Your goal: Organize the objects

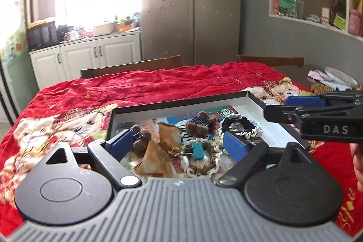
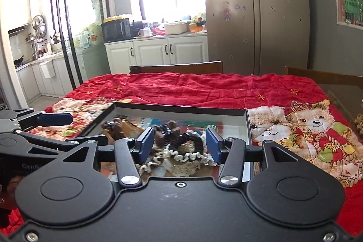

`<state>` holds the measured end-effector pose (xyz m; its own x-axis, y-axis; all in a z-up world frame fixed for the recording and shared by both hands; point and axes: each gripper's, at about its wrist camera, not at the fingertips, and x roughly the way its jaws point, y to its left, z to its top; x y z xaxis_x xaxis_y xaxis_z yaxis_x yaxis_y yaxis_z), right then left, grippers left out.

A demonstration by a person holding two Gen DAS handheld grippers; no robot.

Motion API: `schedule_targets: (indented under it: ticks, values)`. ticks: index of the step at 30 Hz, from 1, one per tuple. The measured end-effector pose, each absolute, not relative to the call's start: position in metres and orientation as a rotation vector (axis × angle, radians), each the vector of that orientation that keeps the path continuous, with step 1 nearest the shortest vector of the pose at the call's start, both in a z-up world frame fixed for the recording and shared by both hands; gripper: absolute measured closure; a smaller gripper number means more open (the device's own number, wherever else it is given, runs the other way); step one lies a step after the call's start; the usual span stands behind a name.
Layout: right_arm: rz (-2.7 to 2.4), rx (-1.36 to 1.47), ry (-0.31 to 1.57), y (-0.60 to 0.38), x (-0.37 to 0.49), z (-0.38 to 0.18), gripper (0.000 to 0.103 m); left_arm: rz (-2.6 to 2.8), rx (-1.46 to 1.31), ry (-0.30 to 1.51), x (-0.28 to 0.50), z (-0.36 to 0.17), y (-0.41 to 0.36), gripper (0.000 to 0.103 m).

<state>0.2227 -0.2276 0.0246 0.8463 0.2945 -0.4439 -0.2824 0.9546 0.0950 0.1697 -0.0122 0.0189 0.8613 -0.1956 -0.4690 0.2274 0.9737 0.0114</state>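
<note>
A shallow black box [image 1: 181,104] with a white inside lies on the red bear tablecloth [image 1: 147,85]. In it are a brown furry claw clip [image 1: 199,126], a black scrunchie [image 1: 238,126], a teal clip [image 1: 197,149], a brown packet [image 1: 156,158] and cream lace scrunchies [image 1: 213,160]. My left gripper [image 1: 177,144] hangs open above the box's near part, and its pads touch nothing. My right gripper [image 2: 179,144] is open over the black scrunchie [image 2: 192,142] and the cream lace [image 2: 181,162], with nothing pressed between its pads. The box's far rim [image 2: 181,109] shows beyond it.
Two wooden chair backs [image 2: 179,67] stand at the table's far side. A plate and pink items [image 1: 335,78] lie at the far right corner. A hand [image 1: 357,158] shows at the right edge. A fridge [image 2: 256,15] and white cabinets stand behind.
</note>
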Motion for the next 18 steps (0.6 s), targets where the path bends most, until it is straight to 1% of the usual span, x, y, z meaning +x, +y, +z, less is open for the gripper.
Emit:
schedule_targets:
  ticks: [6, 8, 18]
  values:
    - [0.323, -0.007, 0.442, -0.223, 0.189, 0.038, 0.050, -0.164, 0.009, 0.493, 0.142, 0.028, 0.004, 0.000]
    - [0.329, -0.019, 0.433, -0.222, 0.177, 0.042, 0.047, -0.146, 0.007, 0.493, 0.133, 0.030, 0.005, 0.000]
    - [0.365, -0.034, 0.441, -0.224, 0.129, 0.051, 0.043, -0.106, -0.006, 0.529, 0.094, 0.035, 0.009, 0.000]
